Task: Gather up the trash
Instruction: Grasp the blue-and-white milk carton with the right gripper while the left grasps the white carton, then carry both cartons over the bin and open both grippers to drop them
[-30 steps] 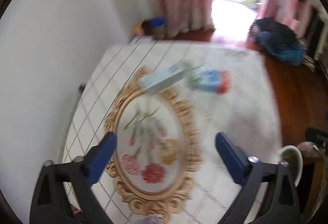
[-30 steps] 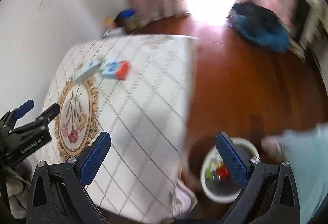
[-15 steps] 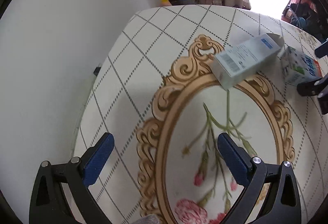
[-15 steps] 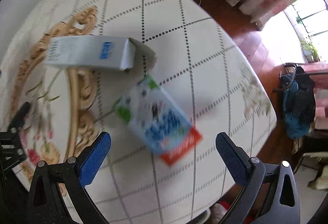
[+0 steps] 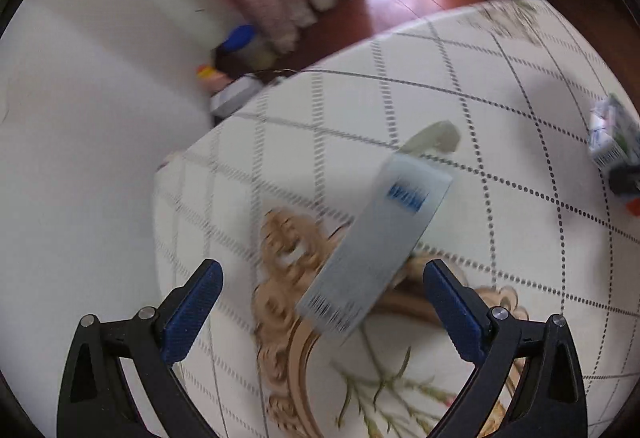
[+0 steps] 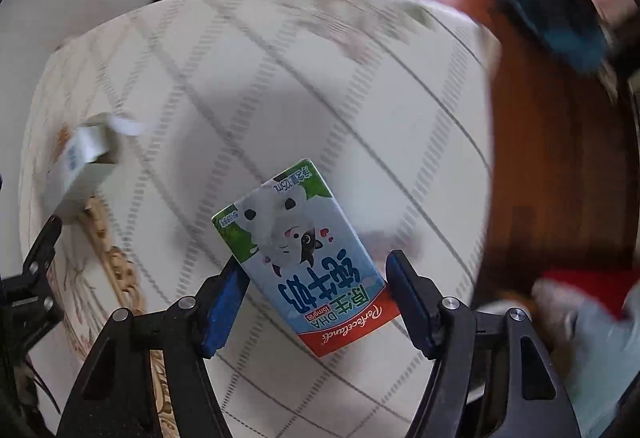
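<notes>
Right fingers (image 6: 312, 302) just closing around milk carton (image 6: 304, 258), left fingers (image 5: 320, 302) wide open, now nearer grey box (image 5: 376, 250).

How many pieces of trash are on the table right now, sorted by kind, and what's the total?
Milk cartons: 1, the blue and white milk carton with the red end, lying between the right claw's pads.
Grey cardboard boxes: 1, the long grey box with an open flap, lying ahead of the left claw.
Total: 2
</notes>
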`<state>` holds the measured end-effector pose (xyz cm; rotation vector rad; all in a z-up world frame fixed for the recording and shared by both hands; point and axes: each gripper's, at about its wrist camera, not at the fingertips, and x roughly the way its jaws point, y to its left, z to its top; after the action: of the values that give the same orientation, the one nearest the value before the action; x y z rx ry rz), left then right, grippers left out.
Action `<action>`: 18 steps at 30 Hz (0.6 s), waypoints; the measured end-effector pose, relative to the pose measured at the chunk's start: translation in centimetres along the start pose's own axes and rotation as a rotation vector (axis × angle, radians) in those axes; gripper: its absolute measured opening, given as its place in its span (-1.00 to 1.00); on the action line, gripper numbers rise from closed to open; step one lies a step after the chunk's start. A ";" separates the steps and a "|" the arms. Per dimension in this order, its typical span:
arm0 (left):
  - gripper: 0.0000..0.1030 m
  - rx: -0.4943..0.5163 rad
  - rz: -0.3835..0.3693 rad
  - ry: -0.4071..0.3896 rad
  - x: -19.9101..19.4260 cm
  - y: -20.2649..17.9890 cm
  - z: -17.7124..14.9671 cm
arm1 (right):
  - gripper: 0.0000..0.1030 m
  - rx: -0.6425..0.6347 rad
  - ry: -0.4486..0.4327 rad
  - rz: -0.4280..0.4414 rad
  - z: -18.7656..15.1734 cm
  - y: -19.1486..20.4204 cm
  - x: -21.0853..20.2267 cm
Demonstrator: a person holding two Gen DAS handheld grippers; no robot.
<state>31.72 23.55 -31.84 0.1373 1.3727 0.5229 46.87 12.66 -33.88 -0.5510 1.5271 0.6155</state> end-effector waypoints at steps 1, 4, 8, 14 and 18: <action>0.98 0.026 -0.016 0.018 0.8 -0.3 0.5 | 0.40 0.018 0.020 0.023 -0.3 -0.6 0.3; 0.73 0.074 -0.011 0.038 2.1 -0.9 1.3 | 0.49 0.041 0.098 0.112 -1.0 -1.6 1.2; -0.25 0.006 -0.079 0.074 1.8 0.1 1.8 | 0.51 -0.048 0.047 0.075 -1.5 -0.7 1.0; -0.34 -0.206 -0.146 0.146 0.3 1.1 -1.1 | 0.10 -0.110 -0.052 -0.026 -1.6 2.0 0.3; -0.34 -0.421 -0.234 0.162 -1.9 2.1 -5.9 | 0.10 -0.080 -0.060 0.026 -3.4 2.3 -1.2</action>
<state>25.30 23.35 -30.57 -0.4111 1.3832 0.6224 42.82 12.02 -32.55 -0.5696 1.4601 0.7091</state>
